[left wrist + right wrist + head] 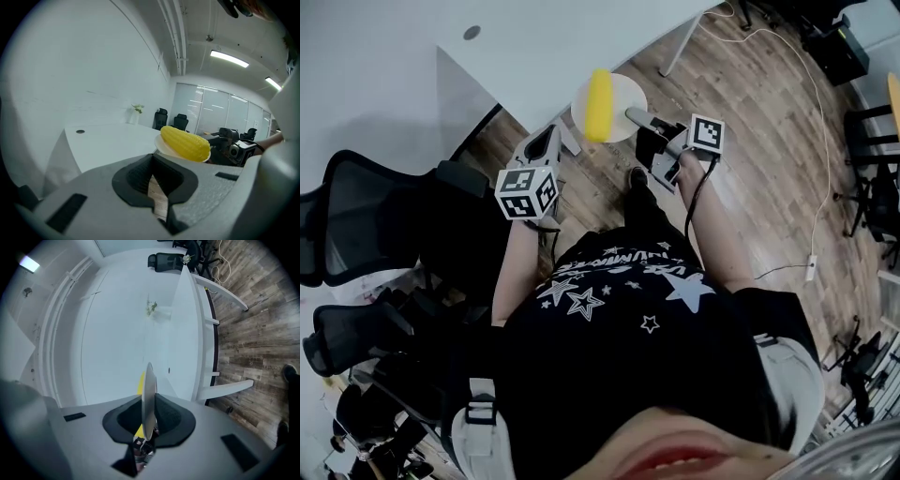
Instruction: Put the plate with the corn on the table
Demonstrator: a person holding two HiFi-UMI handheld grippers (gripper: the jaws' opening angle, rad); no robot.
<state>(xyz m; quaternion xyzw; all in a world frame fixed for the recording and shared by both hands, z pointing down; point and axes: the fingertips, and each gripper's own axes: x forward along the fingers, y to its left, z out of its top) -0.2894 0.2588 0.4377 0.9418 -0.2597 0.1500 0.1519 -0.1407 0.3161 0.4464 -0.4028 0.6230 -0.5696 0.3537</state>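
- the plate (pixel 627 92), white and round, was held in the air at the near edge of the tabletop (pixel 534 47) and was not set down on it. in head view it lay at 12 o'clock from the person's torso (pixel 628 309).
- the corn (pixel 599 103), a single yellow cob, lay on the plate, running from 12 to 6 o'clock in head view.
- the right gripper (pixel 637 117) met the plate's rim at about 4 o'clock. right gripper view showed the plate edge-on between the fingers (pixel 171 417), which were clamped on the rim, one on each face.
- the left gripper (pixel 555 137) stood at about 8 o'clock from the plate, just beside it, with no contact seen. in left gripper view its fingers (pixel 136 174) were together at the tips with nothing between them. the plate and corn sat beyond the tips at 1 o'clock.
- the tabletop was white, with a round cable hole (pixel 472 32) at about 10 o'clock from the plate, well apart from it.
- a wooden floor (pixel 750 141) lay below both grippers. black office chairs (pixel 366 216) stood at 8 o'clock from the plate, well apart.
- whether the plate's far rim overlapped the tabletop edge could not be settled.
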